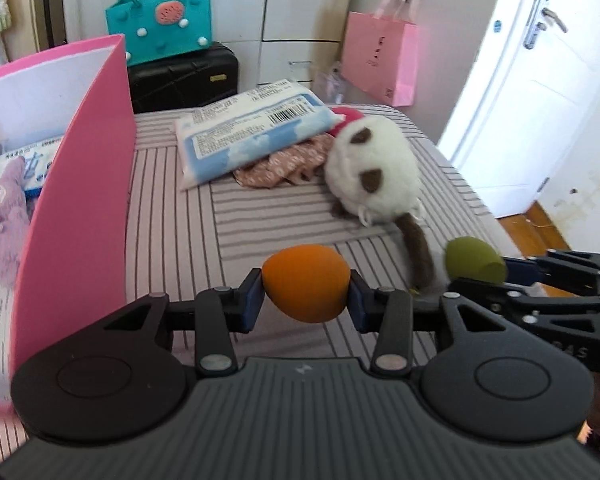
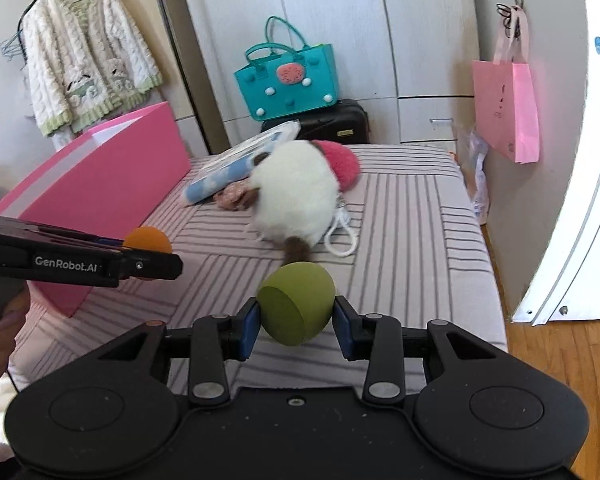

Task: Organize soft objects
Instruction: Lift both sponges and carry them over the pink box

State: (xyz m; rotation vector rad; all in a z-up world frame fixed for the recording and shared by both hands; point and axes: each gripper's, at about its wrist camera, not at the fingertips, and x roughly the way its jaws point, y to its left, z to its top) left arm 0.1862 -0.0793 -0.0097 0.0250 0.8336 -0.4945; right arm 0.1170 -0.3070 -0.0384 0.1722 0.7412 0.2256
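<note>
The left tongs (image 1: 306, 294) are pinching the light, squashy orange sponge (image 1: 306, 286) across its middle, while the right tongs (image 2: 296, 320), at its 3 o'clock, are squeezing the green sponge (image 2: 296, 308) likewise.

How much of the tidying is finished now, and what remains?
Done: a purple plush and a wipes pack lie in the pink box. In hand: orange sponge, green sponge. Left on the bed: white plush, tissue pack, floral cloth.

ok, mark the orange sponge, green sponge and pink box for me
orange sponge (image 1: 306, 288): left wrist view, middle of its rounded front.
green sponge (image 2: 296, 308): right wrist view, edge of its flat cut face.
pink box (image 1: 80, 200): left wrist view, outer side wall.
</note>
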